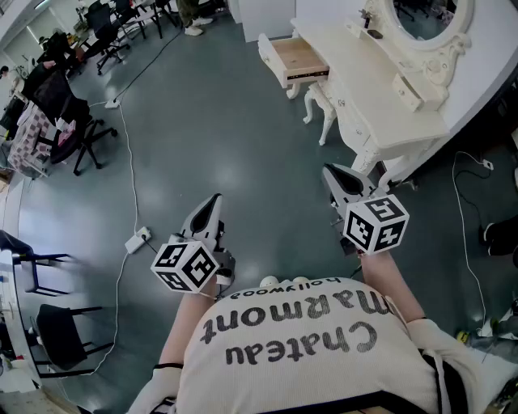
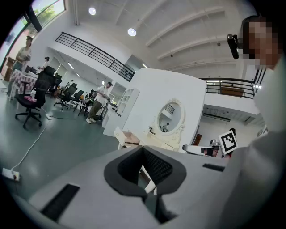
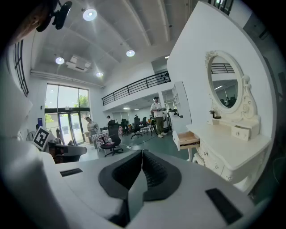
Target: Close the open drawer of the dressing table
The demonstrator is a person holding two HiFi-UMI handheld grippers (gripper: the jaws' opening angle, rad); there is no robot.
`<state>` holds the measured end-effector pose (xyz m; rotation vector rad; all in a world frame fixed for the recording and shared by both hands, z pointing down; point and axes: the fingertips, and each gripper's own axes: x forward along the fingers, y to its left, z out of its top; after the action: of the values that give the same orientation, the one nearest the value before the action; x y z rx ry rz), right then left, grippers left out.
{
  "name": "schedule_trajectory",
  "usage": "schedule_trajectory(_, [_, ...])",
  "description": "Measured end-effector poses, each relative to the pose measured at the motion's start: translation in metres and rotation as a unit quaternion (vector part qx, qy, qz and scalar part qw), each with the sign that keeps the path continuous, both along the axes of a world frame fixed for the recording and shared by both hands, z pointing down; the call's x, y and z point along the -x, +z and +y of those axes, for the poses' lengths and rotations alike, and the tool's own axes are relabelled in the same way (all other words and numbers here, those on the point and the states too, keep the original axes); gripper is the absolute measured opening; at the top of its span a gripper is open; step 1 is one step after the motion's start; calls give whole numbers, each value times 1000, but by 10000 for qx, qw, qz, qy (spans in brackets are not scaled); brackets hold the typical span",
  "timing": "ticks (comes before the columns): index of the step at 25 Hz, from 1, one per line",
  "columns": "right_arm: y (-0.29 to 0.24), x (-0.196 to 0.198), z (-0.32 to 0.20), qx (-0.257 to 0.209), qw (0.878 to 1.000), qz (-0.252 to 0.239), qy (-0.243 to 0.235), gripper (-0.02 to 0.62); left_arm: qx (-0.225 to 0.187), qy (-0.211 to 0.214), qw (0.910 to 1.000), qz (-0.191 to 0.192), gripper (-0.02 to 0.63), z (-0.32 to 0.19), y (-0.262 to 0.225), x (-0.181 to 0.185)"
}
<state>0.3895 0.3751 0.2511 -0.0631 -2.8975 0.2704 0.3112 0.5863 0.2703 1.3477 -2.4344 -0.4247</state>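
The left gripper (image 1: 213, 202) is held low over the grey floor (image 1: 210, 121) in front of the person, its two jaws pressed together with nothing between them. Its own view shows the dark pads meeting at the tip. The right gripper (image 1: 332, 173) hovers beside it, nearer the furniture, and its jaws are likewise closed and empty. Both point roughly level, tilted slightly down, towards the dressing table (image 1: 380, 93). The table is white, with carved legs, and stands along the wall at the upper right of the head view under an oval mirror (image 1: 425, 20). The drawer (image 1: 295, 58) is at the table's far end, pulled out over the floor so that its pale wooden inside shows. It lies well apart from both grippers. In the head view it is ahead of the right gripper and slightly to that gripper's left, and ahead and well to the right of the left gripper. In the right gripper view it appears beyond the closed jaw tips and off to their right, and neither gripper touches it. An office chair (image 1: 77, 129) and a power strip (image 1: 137, 239) are on the floor to the left.
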Motion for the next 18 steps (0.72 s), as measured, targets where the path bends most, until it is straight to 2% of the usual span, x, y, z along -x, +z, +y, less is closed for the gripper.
schedule_trajectory(10, [4,17,11,48,9999,16,113,28,-66,96,9999,-89,9,11,-1,24])
schedule_trajectory(15, [9,25,23,358,9987,-129,326,28,43,262,9993,-246,9,25,0,38])
schedule_trajectory(18, [20,30,24,232,9989,106,395,28,130,305,9991,-272,9,27,8,47])
